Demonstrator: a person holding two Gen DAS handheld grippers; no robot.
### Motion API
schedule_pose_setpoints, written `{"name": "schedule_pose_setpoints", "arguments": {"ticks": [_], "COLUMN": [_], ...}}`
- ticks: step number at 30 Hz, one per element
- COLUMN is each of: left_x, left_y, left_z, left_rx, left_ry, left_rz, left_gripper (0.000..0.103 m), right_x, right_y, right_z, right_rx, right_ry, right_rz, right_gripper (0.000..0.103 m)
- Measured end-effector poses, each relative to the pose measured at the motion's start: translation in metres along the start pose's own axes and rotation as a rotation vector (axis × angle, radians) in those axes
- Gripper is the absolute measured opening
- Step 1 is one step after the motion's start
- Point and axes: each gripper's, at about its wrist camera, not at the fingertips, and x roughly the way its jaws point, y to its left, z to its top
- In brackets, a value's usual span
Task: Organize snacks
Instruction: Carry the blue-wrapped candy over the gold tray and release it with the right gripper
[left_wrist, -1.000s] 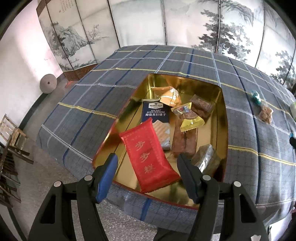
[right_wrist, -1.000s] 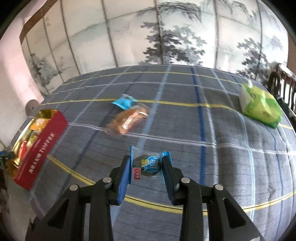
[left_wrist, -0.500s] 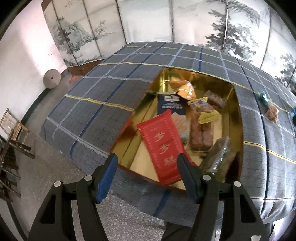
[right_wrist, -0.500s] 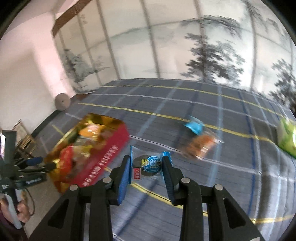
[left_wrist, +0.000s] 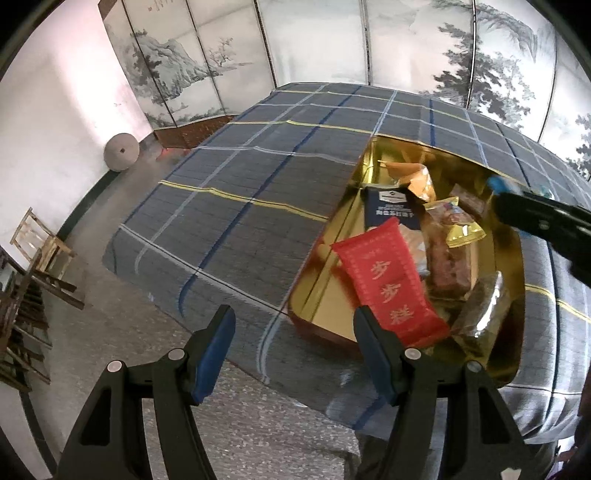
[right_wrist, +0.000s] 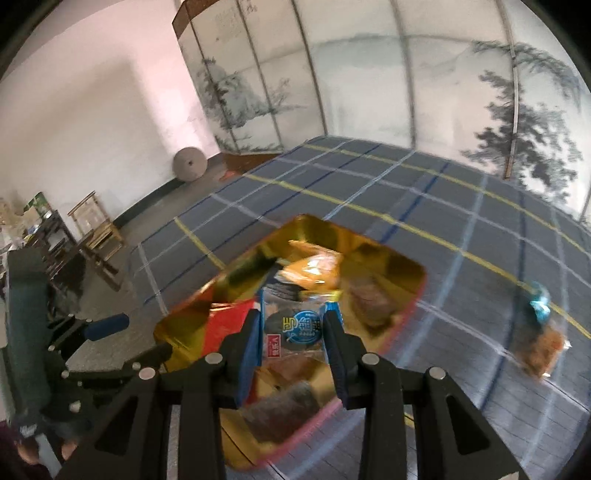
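Right gripper (right_wrist: 291, 328), clamped on blue-label snack packet (right_wrist: 293, 330), now over gold tin (right_wrist: 369, 251), previously over cloth; drop likely next. Left gripper (left_wrist: 293, 349) half-spread, empty.

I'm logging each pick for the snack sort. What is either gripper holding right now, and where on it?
The right gripper clamps a small blue-labelled snack packet by its two side edges. The left gripper holds nothing.

Traditional home room: ink-painted folding screen (left_wrist: 369, 55), plaid-covered table (left_wrist: 258, 177), wooden chair (left_wrist: 40, 243).
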Motion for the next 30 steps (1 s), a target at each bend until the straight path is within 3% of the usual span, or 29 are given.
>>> {"name": "schedule_pose_setpoints", "arguments": {"ticks": [5, 7, 18, 27, 30], "left_x": [0.003, 0.004, 0.005, 0.003, 0.003], "left_y": [0.003, 0.003, 0.006, 0.007, 0.007], "left_z": [-0.002, -0.002, -0.003, -0.003, -0.002], "left_rx": [0.011, 0.011, 0.016, 0.014, 0.012], "left_ry": [0.0, -0.006, -0.011, -0.007, -0.001], "left_rz": [0.01, 0.018, 0.014, 0.022, 0.023], "left_gripper": [0.065, 0.071, 0.076, 0.081, 0.082], "right_x": [0.027, 0.034, 0.06, 0.05, 0.043], "right_y": [0.01, 0.012, 0.011, -0.001, -0.008], "right_z": [0.007, 0.009, 0.018, 0.021, 0.022], "right_rx": [0.005, 0.012, 0.033, 0.097, 0.128], "right_ry": [0.04, 0.05, 0.075, 0.013, -0.022], "right_rz": [0.022, 0.028, 0.019, 0.076, 0.129], "right_gripper": [0.035, 0.034, 0.037, 0.039, 0.04]}}
